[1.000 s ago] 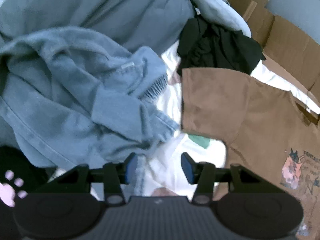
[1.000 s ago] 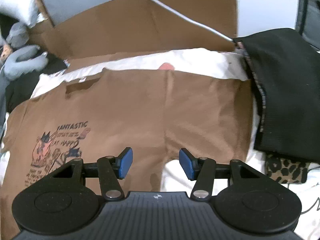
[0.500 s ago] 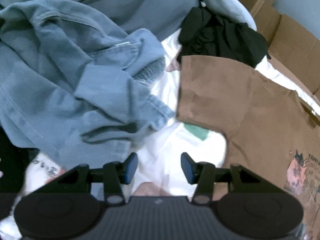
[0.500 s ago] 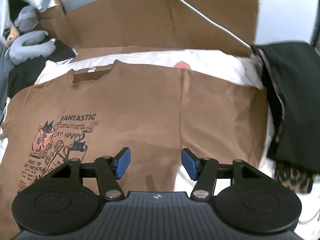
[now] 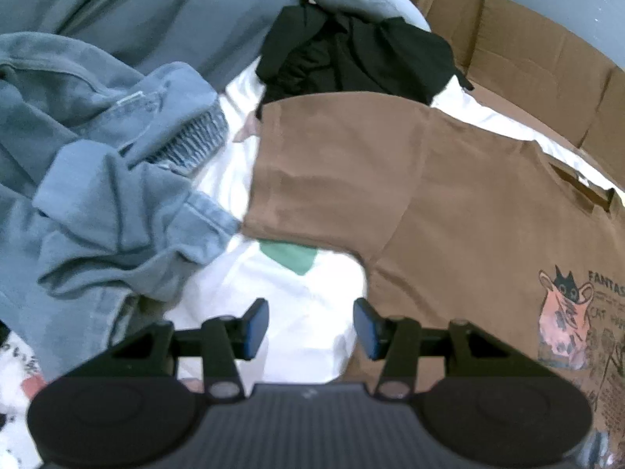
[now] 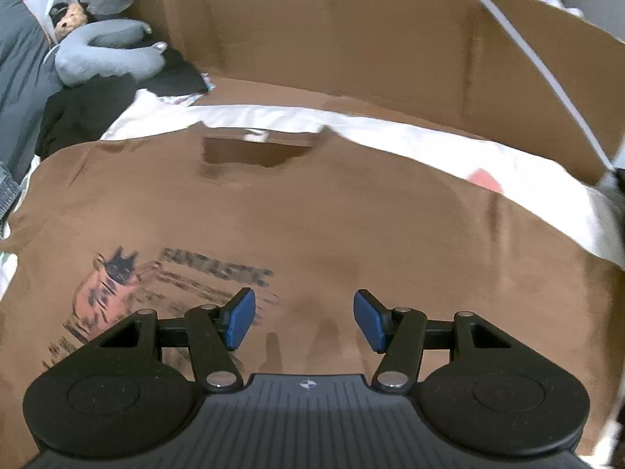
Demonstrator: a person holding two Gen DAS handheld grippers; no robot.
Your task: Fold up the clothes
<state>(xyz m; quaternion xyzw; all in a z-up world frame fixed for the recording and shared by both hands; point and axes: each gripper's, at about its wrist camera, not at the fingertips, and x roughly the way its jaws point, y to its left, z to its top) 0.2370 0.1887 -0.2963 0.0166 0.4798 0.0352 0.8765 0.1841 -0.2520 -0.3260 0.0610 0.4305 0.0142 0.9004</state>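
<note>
Plainly, in the left wrist view, one brown T-shirt (image 5: 449,203) is seen spread flat, print side up, on a white sheet (image 5: 297,312), a layout judged to suit folding; its sleeve lies nearest the left gripper (image 5: 311,324), whose two blue pads are spread apart over bare sheet with nothing pinched. Beside the shirt, one crumpled denim garment (image 5: 97,195) and one black garment (image 5: 351,54) are heaped, presumably awaiting their turn. In the right wrist view, the same shirt is shown filling the middle, collar toward a cardboard wall (image 6: 351,47), and the right gripper (image 6: 304,322) is held over its chest with jaws parted and empty. One grey plush toy (image 6: 105,54) is counted at the far left.
</note>
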